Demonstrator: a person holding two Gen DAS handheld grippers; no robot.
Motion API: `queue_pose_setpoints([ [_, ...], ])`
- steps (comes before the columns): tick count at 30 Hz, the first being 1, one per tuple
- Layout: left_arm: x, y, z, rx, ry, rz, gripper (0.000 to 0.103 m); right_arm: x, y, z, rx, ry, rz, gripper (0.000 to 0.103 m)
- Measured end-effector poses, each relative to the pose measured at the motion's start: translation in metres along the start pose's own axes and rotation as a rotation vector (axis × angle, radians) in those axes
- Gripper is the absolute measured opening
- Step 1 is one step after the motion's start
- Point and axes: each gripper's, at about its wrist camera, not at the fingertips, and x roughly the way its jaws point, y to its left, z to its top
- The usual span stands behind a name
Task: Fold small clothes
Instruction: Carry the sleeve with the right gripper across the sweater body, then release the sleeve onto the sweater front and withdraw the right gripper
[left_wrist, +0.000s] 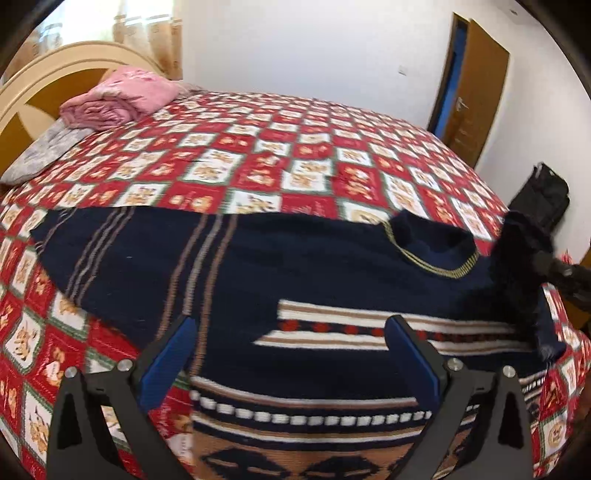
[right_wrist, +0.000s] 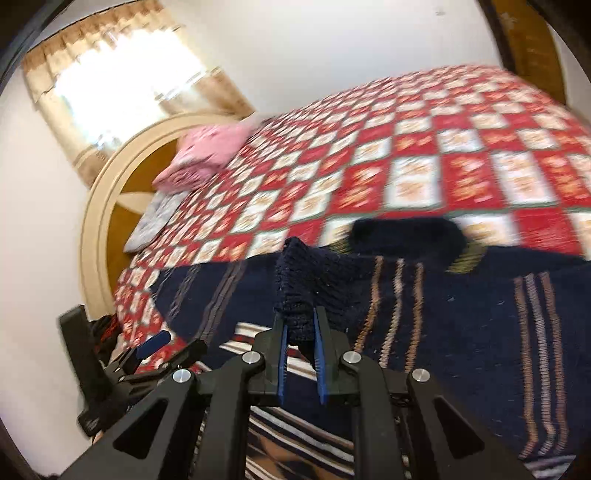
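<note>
Figure: fold in progress, both wrist views. The navy knitted sweater (left_wrist: 258, 266) lies spread on the bed (left_wrist: 295, 147), its long axis running left to right across the left wrist frame, collar (left_wrist: 432, 240) at the right, patterned band at lower centre. Your right gripper (right_wrist: 300, 332) has its jaws clamped on a bunched fold of the sweater's dark knit, which rises from between the blue pads toward the frame's centre; in the left wrist view this lifted cloth appears at the right edge. Your left gripper (left_wrist: 291, 350) hangs over the patterned band with its jaws wide apart and nothing between them. The body of the sweater lies ahead and to the left of the held fold, so the right hand is the one placed to carry it across; the free left jaws sit nearest the hem.
</note>
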Motion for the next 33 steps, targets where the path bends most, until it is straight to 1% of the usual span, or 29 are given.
queue_pose_setpoints([
  [1, -0.002, 0.004, 0.0, -0.005, -0.006, 0.008, 0.103, 0.025, 0.008, -0.005, 0.009, 0.022, 0.019, 0.013],
  [4, -0.007, 0.017, 0.0, -0.019, -0.019, 0.041, 0.103, 0.074, 0.025, -0.021, -0.028, 0.054, -0.015, 0.013],
  [5, -0.007, 0.021, -0.001, -0.025, -0.018, 0.048, 0.103, 0.082, 0.026, -0.025, -0.033, 0.057, -0.017, 0.013],
  [6, -0.008, 0.025, -0.002, -0.031, -0.017, 0.053, 0.103, 0.09, 0.026, -0.029, -0.027, 0.058, 0.002, 0.016],
  [7, -0.008, 0.027, -0.002, -0.032, -0.017, 0.055, 0.103, 0.097, 0.022, -0.032, -0.01, 0.064, 0.032, 0.016],
  [8, -0.008, 0.029, -0.003, -0.032, -0.019, 0.058, 0.103, 0.101, 0.017, -0.031, 0.001, 0.068, 0.038, 0.016],
  [9, -0.007, 0.03, -0.004, -0.031, -0.019, 0.064, 0.103, 0.099, 0.012, -0.033, 0.012, 0.068, 0.045, 0.016],
  [10, -0.005, 0.031, -0.004, -0.033, -0.016, 0.069, 0.103, 0.093, 0.009, -0.032, 0.028, 0.059, 0.072, 0.018],
  [11, -0.004, 0.031, -0.004, -0.035, -0.011, 0.068, 0.103, 0.087, 0.006, -0.03, 0.034, 0.051, 0.085, 0.023],
  [12, -0.002, 0.03, -0.004, -0.035, -0.009, 0.061, 0.103, 0.078, 0.004, -0.027, 0.042, 0.04, 0.104, 0.038],
  [13, -0.001, 0.028, -0.004, -0.033, -0.009, 0.055, 0.103, 0.066, 0.003, -0.025, 0.052, 0.023, 0.135, 0.055],
  [14, 0.002, 0.025, -0.004, -0.028, -0.006, 0.052, 0.103, 0.054, 0.0, -0.023, 0.061, 0.0, 0.162, 0.063],
  [15, 0.003, 0.023, -0.004, -0.024, -0.002, 0.048, 0.103, 0.039, -0.004, -0.022, 0.075, -0.03, 0.184, 0.073],
  [16, 0.004, 0.019, -0.004, -0.016, 0.003, 0.037, 0.103, 0.02, -0.01, -0.02, 0.1, -0.062, 0.203, 0.075],
  [18, 0.005, 0.01, -0.004, 0.008, 0.004, 0.026, 0.103, -0.001, -0.02, -0.018, 0.132, -0.075, 0.209, 0.075],
  [19, 0.005, 0.006, -0.004, 0.022, 0.003, 0.025, 0.103, -0.017, -0.028, -0.018, 0.145, -0.087, 0.19, 0.075],
  [21, 0.004, -0.006, -0.004, 0.058, -0.007, 0.022, 0.103, -0.052, -0.041, -0.02, 0.122, -0.151, 0.074, 0.073],
  [22, 0.004, -0.01, -0.003, 0.07, -0.011, 0.018, 0.103, -0.075, -0.049, -0.024, 0.069, -0.194, -0.071, 0.062],
  [23, 0.004, -0.018, -0.002, 0.087, -0.013, 0.006, 0.103, -0.09, -0.054, -0.027, 0.033, -0.211, -0.186, 0.056],
  [24, 0.004, -0.024, -0.001, 0.101, -0.014, -0.005, 0.103, -0.097, -0.06, -0.03, 0.018, -0.209, -0.266, 0.048],
  [25, 0.005, -0.028, 0.0, 0.112, -0.015, -0.011, 0.103, -0.105, -0.073, -0.033, 0.023, -0.19, -0.343, 0.046],
  [27, 0.009, -0.044, 0.002, 0.138, -0.024, -0.021, 0.103, -0.111, -0.097, -0.044, 0.057, -0.154, -0.411, 0.041],
  [28, 0.011, -0.05, 0.004, 0.142, -0.023, -0.022, 0.103, -0.11, -0.107, -0.051, 0.067, -0.13, -0.448, 0.041],
  [30, 0.019, -0.067, 0.008, 0.153, -0.023, -0.048, 0.103, -0.106, -0.122, -0.064, 0.086, -0.101, -0.484, 0.041],
  [31, 0.023, -0.075, 0.009, 0.16, -0.021, -0.05, 0.103, -0.101, -0.127, -0.071, 0.104, -0.092, -0.491, 0.041],
  [33, 0.039, -0.093, 0.01, 0.188, 0.004, 0.004, 0.103, -0.1, -0.135, -0.081, 0.116, -0.076, -0.504, 0.041],
])
